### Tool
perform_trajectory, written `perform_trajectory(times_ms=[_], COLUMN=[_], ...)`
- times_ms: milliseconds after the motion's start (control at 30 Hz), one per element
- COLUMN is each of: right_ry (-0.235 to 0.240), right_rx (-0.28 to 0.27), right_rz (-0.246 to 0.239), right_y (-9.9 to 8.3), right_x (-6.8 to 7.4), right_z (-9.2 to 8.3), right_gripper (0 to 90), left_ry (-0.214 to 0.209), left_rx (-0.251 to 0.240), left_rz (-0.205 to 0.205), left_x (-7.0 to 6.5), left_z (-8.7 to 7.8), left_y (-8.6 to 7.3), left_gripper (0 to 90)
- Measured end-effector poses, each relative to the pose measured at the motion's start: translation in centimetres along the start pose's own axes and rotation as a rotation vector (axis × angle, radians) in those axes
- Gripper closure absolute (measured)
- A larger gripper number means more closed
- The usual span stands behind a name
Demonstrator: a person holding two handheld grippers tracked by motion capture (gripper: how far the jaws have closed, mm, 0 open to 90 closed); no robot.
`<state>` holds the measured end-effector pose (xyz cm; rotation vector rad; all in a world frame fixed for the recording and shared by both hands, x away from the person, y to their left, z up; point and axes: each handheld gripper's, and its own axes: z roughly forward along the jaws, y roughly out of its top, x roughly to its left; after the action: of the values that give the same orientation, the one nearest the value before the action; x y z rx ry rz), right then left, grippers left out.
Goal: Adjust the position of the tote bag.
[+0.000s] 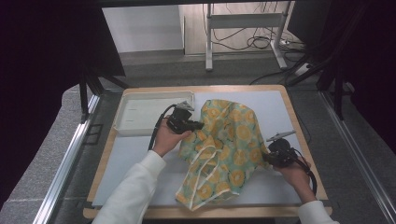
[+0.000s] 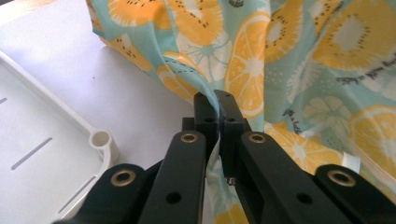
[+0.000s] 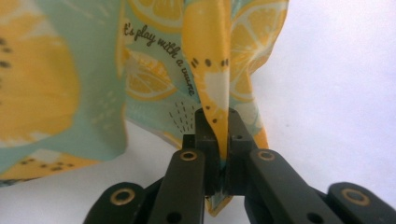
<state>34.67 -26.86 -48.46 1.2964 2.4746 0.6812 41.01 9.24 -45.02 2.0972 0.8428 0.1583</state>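
Note:
A teal cloth printed with orange and lemon slices [image 1: 224, 149] lies crumpled on the pale table mat, with white strings trailing near its front end. My left gripper [image 1: 198, 125] is shut on the cloth's left edge; in the left gripper view the fabric [image 2: 261, 60] is pinched between the black jaws of that gripper [image 2: 217, 105]. My right gripper [image 1: 265, 157] is shut on the cloth's right edge. In the right gripper view a fold of the fabric [image 3: 210, 60] rises from between the jaws of that gripper [image 3: 216, 119].
A shallow white tray [image 1: 128, 128] sits at the back left of the table; its rounded corner [image 2: 100, 140] lies close to my left gripper. Bare mat [image 1: 275, 105] stretches behind and right of the cloth. A metal stand and cables are on the floor beyond.

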Motion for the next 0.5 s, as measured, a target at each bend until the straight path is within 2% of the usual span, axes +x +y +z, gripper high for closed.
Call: perform_trajectory(times_ms=[233,500], right_ry=[-0.009,-0.038], right_rx=[-0.028,-0.017], right_rz=[0.016,0.006], right_y=[0.4,1.4], right_x=[-0.8,-1.3], right_z=[-0.9,-1.2], right_gripper=[87.9,88.1], left_ry=[-0.028,-0.043], left_rx=[-0.027,-0.046], left_rz=[0.002,-0.001], left_x=[-0.3,-0.6], left_z=[-1.2,-2.4], left_y=[-0.5,-1.1], left_gripper=[89.9,90.0])
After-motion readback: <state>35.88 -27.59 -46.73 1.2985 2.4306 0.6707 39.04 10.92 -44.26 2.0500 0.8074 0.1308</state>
